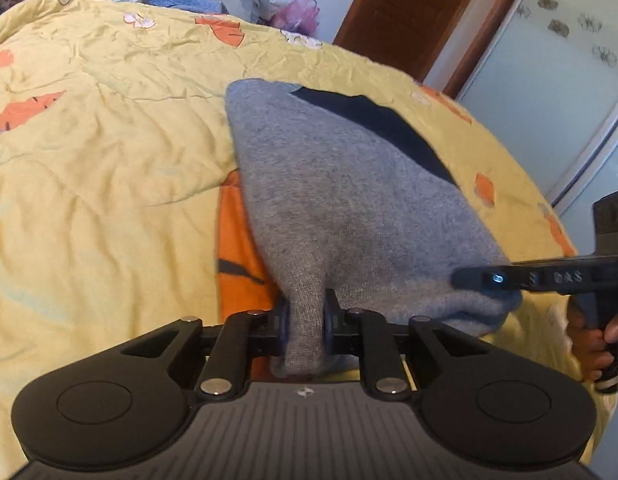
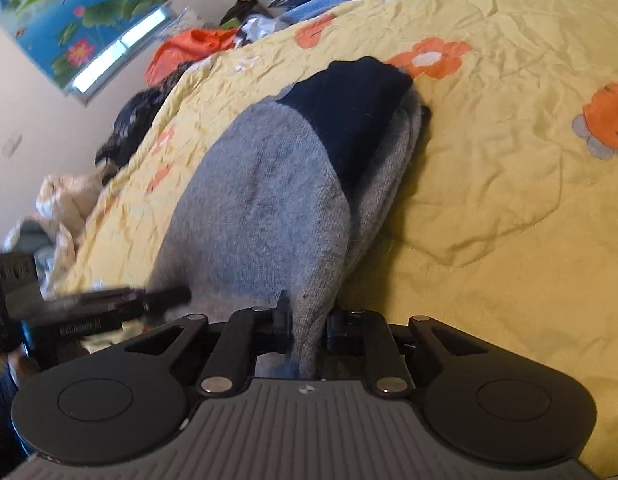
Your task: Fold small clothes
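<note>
Grey knit garment point(image 1: 349, 200), navy band; near edge pinched in left tool point(image 1: 306, 320) and right tool point(image 2: 307, 324), remainder on yellow bedspread point(image 1: 109, 160).

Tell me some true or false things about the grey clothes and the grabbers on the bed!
1. The left hand-held gripper is pinching the grey garment. True.
2. The right hand-held gripper is open and holds nothing. False: it is shut on the same garment.
3. The garment has a dark patch at its far end. True.
4. The bedspread is plain blue. False: it is yellow with orange flowers.
5. The garment lies on a wooden floor. False: it rests on the bedspread.
</note>
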`<state>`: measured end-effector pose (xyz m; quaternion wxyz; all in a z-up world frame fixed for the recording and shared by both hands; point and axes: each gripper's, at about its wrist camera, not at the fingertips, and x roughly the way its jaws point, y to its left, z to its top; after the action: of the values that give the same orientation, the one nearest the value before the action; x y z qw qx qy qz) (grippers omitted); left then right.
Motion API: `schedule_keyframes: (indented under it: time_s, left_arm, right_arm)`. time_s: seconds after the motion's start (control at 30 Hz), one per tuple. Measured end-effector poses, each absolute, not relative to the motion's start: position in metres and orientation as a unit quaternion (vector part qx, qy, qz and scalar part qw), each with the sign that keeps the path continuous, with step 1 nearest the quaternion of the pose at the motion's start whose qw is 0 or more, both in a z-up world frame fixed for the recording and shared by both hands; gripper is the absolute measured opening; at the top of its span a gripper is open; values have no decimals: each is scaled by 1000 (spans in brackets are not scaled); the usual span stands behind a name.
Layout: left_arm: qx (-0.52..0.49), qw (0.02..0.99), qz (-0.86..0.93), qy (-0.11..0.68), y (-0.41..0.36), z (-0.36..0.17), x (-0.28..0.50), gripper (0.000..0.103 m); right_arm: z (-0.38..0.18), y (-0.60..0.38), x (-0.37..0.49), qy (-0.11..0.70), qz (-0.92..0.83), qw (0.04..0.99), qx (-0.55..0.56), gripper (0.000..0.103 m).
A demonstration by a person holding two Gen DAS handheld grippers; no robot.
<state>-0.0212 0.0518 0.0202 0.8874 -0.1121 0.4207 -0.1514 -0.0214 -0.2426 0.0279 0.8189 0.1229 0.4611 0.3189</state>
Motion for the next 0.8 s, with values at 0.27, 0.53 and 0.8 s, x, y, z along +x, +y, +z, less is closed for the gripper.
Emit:
schedule_keyframes:
  time_s: [0.27,0.53,0.8]
  left_arm:
    - [-147,886,-166,406,74,38,-15,56]
    - [-261,877,-114,388,82,31,68,100]
    - [-147,896,-124,400,42,32,105,33]
  right_arm:
    - [42,-275,-14,421,315,826,205,75]
    - [20,-275,80,424,237,818,307,85]
    - [24,-247,81,411,250,848,223,25]
